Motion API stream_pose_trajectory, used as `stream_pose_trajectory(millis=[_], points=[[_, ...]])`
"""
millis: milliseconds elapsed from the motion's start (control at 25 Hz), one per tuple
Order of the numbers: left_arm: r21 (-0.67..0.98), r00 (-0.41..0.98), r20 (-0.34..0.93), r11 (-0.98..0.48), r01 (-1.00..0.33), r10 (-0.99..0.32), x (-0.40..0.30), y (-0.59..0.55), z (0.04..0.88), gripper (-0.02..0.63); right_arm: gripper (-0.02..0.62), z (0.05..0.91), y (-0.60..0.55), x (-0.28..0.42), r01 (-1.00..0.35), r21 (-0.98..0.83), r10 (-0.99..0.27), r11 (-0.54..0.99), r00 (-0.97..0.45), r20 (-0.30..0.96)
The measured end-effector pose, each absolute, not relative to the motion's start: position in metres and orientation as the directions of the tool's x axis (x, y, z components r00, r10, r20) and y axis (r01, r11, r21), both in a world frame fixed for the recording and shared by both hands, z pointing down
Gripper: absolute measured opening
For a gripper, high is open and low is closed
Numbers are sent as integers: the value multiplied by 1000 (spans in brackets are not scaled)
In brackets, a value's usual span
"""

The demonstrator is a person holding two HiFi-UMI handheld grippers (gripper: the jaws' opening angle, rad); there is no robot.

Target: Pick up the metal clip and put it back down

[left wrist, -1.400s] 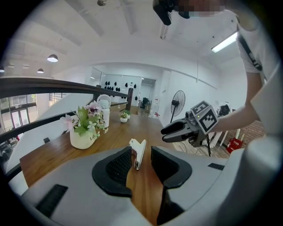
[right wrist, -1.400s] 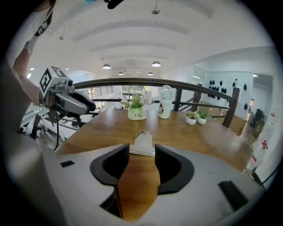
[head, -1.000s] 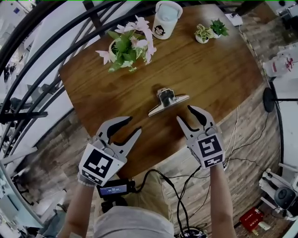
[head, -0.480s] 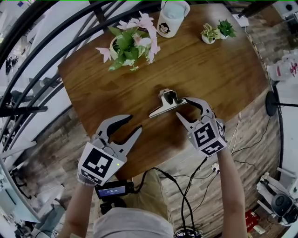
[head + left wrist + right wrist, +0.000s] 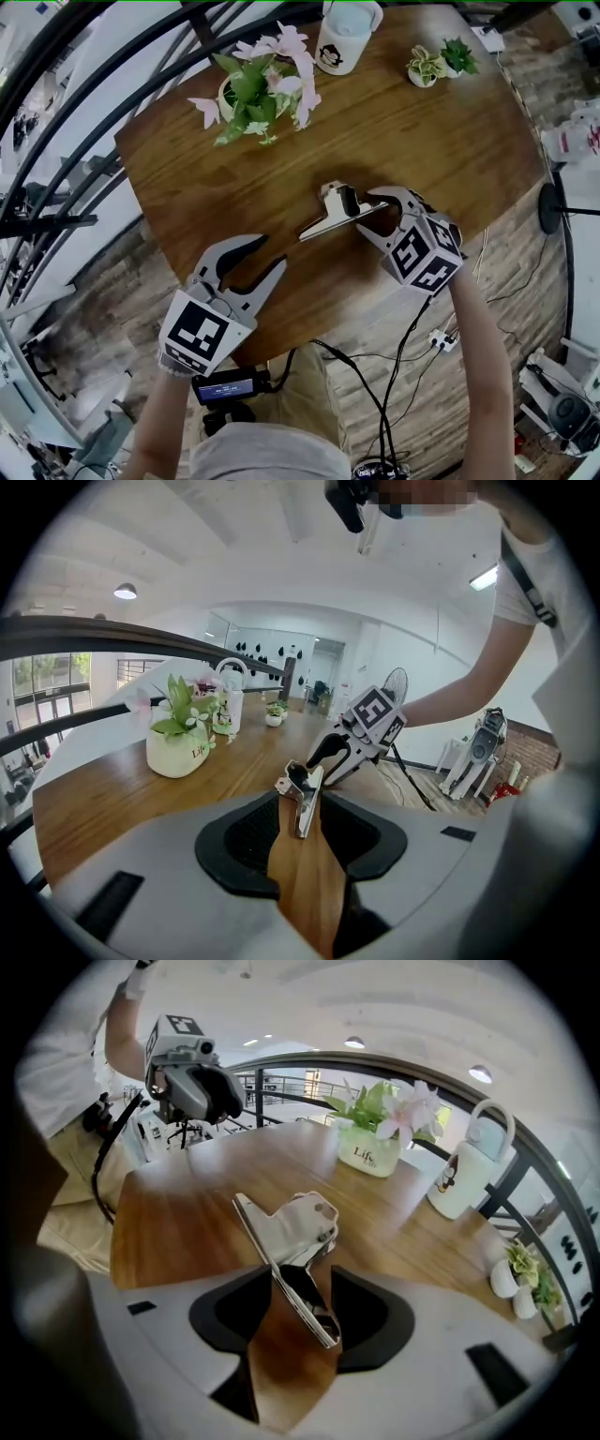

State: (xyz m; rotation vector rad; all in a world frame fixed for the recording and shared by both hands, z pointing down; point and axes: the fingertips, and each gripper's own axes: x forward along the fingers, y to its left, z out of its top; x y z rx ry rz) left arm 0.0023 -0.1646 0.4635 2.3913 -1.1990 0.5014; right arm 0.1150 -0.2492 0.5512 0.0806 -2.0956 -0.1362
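The metal clip [image 5: 334, 212] lies flat on the wooden table [image 5: 441, 141], its handles raised. My right gripper [image 5: 366, 215] has come in from the right and stands open with the clip's right end between its jaws; in the right gripper view the clip [image 5: 289, 1241] runs into the gap of that gripper [image 5: 302, 1314] without the pads pressing on it. My left gripper [image 5: 270, 253] hangs open over the table's near edge, nothing between its fingers. From the left gripper view the clip [image 5: 303, 797] lies ahead, with the right gripper [image 5: 330, 758] just behind it.
A white pot of pink flowers [image 5: 246, 94] stands at the back left. A white jug [image 5: 344, 37] and two small potted plants [image 5: 441, 62] are at the far edge. A black curved railing [image 5: 84, 112] runs along the left. Cables lie on the floor [image 5: 469, 309] below.
My right gripper has moved up and left from the table's near edge to the clip and now straddles its right end. The left gripper and the clip have stayed put.
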Motion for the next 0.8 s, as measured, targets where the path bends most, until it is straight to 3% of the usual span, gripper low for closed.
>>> stream_pose_trajectory(millis=[200,800], points=[[205,561,489,-536,-819,-668,2,-168,465,142,212,561,-246,114,59,99,-59,993,-477,877],[211,556,492,-528,-823,-670,3,-173,469,142,107,561,-237,115,105,82,-19,991,-494,869]])
